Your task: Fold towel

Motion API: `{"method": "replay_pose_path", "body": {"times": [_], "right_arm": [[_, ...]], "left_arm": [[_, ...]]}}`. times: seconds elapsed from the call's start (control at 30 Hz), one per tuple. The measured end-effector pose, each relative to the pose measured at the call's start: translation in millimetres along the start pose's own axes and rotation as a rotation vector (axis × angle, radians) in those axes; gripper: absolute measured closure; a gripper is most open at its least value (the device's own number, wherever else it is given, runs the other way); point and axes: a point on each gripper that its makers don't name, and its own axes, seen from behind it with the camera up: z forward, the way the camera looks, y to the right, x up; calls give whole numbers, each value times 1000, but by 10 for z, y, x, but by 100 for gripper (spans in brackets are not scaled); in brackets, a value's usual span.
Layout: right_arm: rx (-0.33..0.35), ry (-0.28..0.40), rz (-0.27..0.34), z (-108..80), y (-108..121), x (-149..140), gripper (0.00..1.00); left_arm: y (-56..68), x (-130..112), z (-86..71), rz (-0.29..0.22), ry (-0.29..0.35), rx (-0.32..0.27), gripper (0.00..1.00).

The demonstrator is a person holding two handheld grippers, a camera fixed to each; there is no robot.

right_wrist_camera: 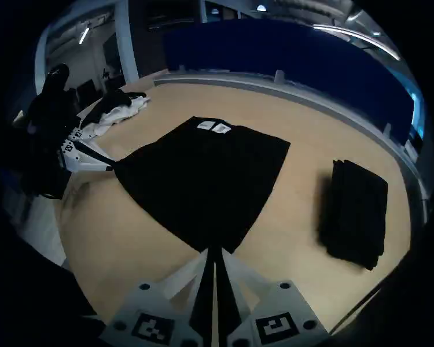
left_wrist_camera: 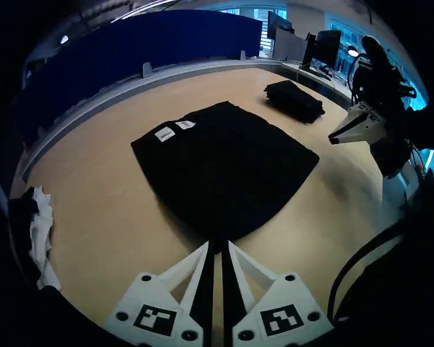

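Left gripper (left_wrist_camera: 217, 254) clenched the towel (left_wrist_camera: 223, 162) corner between its fingertips, apparently to carry a fold; right gripper (right_wrist_camera: 215, 260) was closed, its grasp unclear.

right tool (right_wrist_camera: 215, 254) pinches the black towel (right_wrist_camera: 205, 179) by its near corner — folded stack (right_wrist_camera: 356, 211) nearby.

Both cameras sit low and close at adjoining corners of the towel (left_wrist_camera: 223, 168), facing the partition (left_wrist_camera: 142, 46); both share towel, table (left_wrist_camera: 101, 220) and stack (left_wrist_camera: 295, 99).
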Motion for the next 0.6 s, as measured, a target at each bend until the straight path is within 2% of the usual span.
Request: {"method": "replay_pose_path", "body": {"times": [0.1, 0.3, 0.37, 0.5, 0.6], "right_arm": [[-15, -9, -6, -12, 23, -57, 98], [-57, -10, -23, -1, 96, -89, 80], [-68, -18, -36, 17, 123, -122, 56], [-56, -24, -42, 68, 115, -166, 48], [-52, -23, -32, 115, 120, -175, 47]], "left_arm": [[27, -28, 14, -4, 0, -1, 92], [39, -58, 59, 6, -4, 2, 92], [33, -60, 66, 7, -5, 3, 92], [18, -57, 75, 12, -5, 5, 92], [18, -47, 80, 16, -5, 6, 92]]}}
